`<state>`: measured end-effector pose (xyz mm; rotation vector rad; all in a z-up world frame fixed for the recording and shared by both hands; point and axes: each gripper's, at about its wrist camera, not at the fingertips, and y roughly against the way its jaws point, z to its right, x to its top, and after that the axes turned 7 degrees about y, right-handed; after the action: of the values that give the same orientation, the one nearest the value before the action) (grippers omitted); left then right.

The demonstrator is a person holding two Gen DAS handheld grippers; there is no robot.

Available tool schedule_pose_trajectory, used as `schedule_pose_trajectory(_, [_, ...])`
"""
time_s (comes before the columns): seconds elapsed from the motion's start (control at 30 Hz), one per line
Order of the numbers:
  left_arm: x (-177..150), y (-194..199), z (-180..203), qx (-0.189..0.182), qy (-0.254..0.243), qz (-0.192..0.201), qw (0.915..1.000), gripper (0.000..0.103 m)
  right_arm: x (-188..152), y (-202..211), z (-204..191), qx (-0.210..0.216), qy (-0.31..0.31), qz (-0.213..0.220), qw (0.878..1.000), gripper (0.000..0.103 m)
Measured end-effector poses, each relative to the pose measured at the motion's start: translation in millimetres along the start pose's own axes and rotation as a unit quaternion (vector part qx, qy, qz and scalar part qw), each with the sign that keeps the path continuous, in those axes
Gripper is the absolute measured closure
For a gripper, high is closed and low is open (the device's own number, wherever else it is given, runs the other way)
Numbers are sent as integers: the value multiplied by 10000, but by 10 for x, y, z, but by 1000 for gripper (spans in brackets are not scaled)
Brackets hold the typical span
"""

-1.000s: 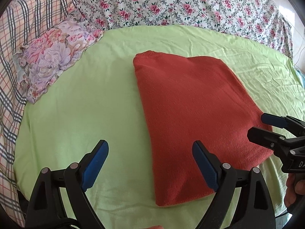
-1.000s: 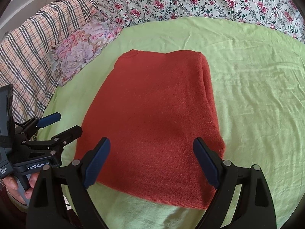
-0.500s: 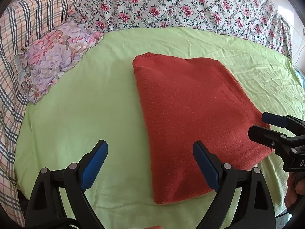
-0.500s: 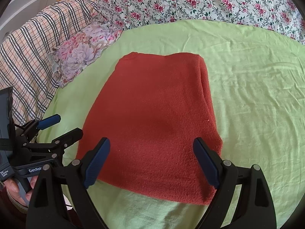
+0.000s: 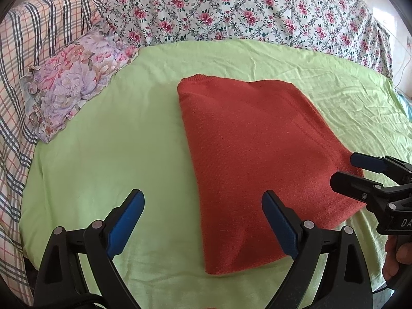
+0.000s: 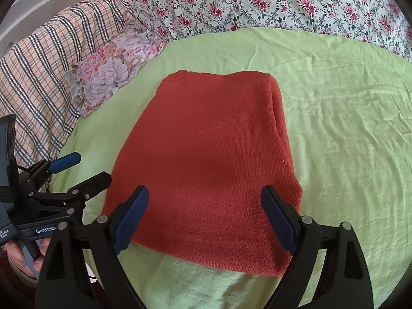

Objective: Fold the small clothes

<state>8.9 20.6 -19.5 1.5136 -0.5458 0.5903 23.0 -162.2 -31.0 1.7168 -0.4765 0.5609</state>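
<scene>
A rust-red knitted garment [image 5: 255,159] lies folded into a flat rectangle on the light green sheet [image 5: 116,154]; it also shows in the right wrist view [image 6: 206,154]. My left gripper [image 5: 203,219] is open and empty, held above the garment's near left corner. My right gripper [image 6: 204,216] is open and empty, held above the garment's near edge. Each gripper shows in the other's view: the right gripper [image 5: 360,170] at the garment's right corner, the left gripper [image 6: 82,170] at its left edge.
A purple floral pillow [image 5: 74,82] lies at the sheet's far left. A plaid blanket [image 5: 31,38] is bunched behind it. A white floral quilt [image 5: 244,13] runs along the far side. The green sheet [image 6: 347,141] stretches to the right of the garment.
Both grippers have drawn back slightly from the garment and stay open. The garment has not moved.
</scene>
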Motion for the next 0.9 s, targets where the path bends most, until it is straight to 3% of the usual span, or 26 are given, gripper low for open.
schedule_pose_trajectory(0.9, [-22, 46, 32, -23, 14, 26, 10000, 8, -13, 31, -89, -24, -2, 56, 10000, 14])
